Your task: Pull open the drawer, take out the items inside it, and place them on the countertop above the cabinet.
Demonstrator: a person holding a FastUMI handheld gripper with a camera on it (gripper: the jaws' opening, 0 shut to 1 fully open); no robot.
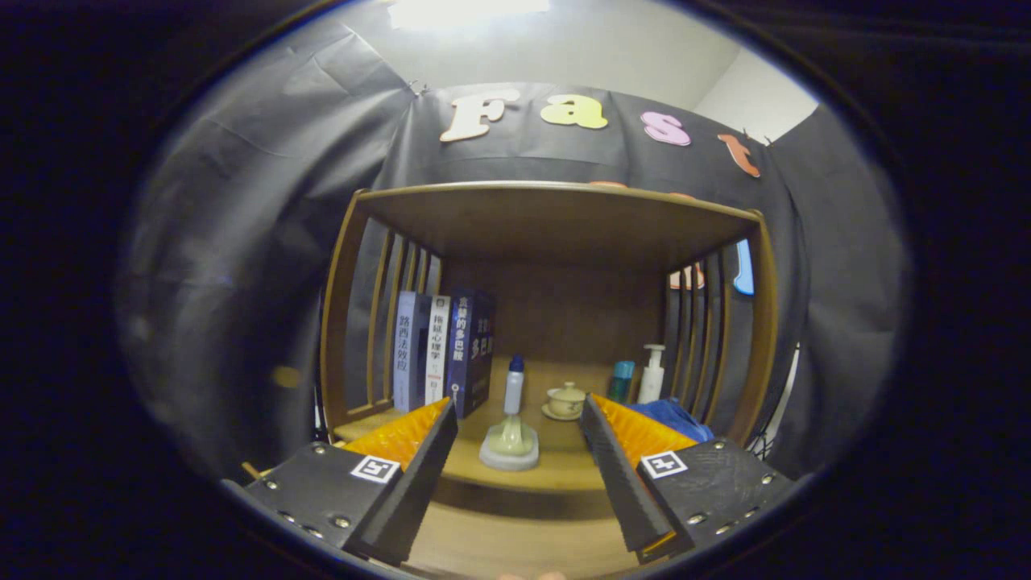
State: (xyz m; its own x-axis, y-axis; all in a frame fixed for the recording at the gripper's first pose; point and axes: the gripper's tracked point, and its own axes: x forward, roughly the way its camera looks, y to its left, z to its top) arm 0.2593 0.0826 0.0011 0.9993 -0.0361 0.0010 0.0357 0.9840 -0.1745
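A handheld gripper (515, 451) hovers with its fingers spread wide and holding nothing, levelled at the wooden cabinet (556, 211), apparently squaring up for a first approach. The drawer front cannot be made out; it probably lies under the countertop (523, 471). There a small bottle (513, 387) stands upright, long axis vertical, cap up, beside books (439, 348) and a lidded cup (566, 399).

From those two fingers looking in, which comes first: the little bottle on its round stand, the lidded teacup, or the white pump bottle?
The gripper is open, its fingers holding nothing.
1. Bottle on its stand: just ahead, between the fingers.
2. Lidded teacup: farther in, slightly right of the bottle.
3. White pump bottle: deepest on the shelf, right, beside the teal bottle.
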